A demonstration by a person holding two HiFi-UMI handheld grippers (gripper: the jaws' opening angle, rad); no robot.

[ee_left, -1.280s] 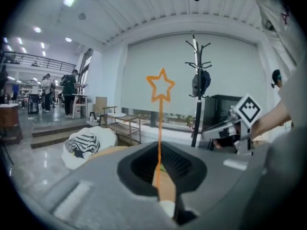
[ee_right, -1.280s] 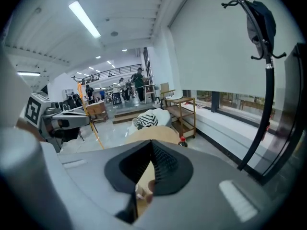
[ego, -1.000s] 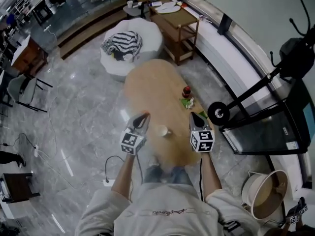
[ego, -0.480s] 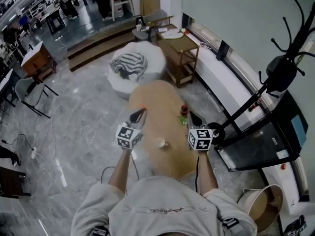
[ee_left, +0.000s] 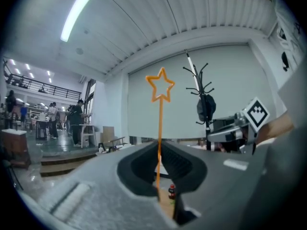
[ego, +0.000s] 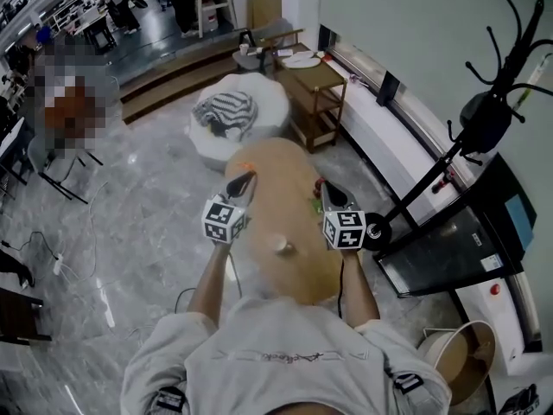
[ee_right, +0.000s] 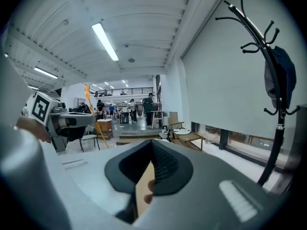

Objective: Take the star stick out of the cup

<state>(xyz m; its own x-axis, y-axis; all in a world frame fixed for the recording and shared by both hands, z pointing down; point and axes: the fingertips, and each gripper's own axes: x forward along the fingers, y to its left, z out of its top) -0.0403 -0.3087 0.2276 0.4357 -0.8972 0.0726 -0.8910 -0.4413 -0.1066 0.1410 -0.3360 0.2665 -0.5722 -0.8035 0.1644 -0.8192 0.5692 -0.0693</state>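
Orange star stick (ee_left: 159,128) is pinched upright between the closed jaws of the left gripper (ego: 244,181), held clear of the cup (ego: 282,246) and to the cup's left. The right gripper (ego: 327,191) is seen pressed together on nothing, to the cup's right, over the wooden table (ego: 289,206).

Star stick (ee_left: 159,123): lower end hidden between the closed jaws of the left gripper (ee_left: 160,152). Head view: cup (ego: 281,246) interior too small to resolve.

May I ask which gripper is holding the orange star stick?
The left gripper: its jaws pinch the star stick; the right gripper holds nothing.
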